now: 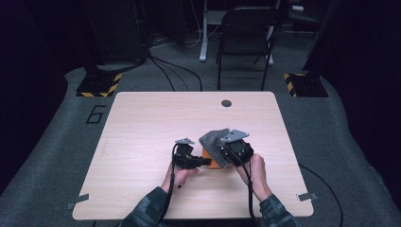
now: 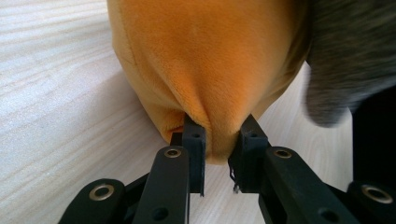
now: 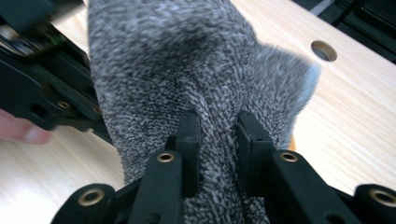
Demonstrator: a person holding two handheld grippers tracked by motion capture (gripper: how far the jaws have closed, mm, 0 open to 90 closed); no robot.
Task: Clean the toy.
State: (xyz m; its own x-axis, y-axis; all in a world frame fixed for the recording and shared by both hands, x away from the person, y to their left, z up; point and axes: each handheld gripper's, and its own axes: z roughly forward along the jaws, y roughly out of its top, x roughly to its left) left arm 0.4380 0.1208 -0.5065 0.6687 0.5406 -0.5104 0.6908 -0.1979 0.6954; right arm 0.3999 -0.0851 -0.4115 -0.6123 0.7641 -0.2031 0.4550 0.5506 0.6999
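Note:
An orange plush cloth (image 1: 213, 160) lies near the table's front middle, with a grey knitted cloth (image 1: 215, 140) raised over it. In the left gripper view the orange cloth (image 2: 205, 60) bulges between my black jaws, and my left gripper (image 2: 218, 154) is shut on a fold of it. The grey cloth (image 2: 348, 56) hangs at the right of that view. My right gripper (image 3: 218, 140) is shut on the grey cloth (image 3: 187, 60), which stands up in front of the camera. From above, the left gripper (image 1: 201, 161) points right and the right gripper (image 1: 226, 149) sits beside it.
The wooden table (image 1: 156, 118) has a round cable hole (image 1: 226, 103) at the back. A folding chair (image 1: 248, 33) stands behind the table, and cables run across the grey floor. A hand's fingertip (image 3: 23, 133) appears at the left of the right gripper view.

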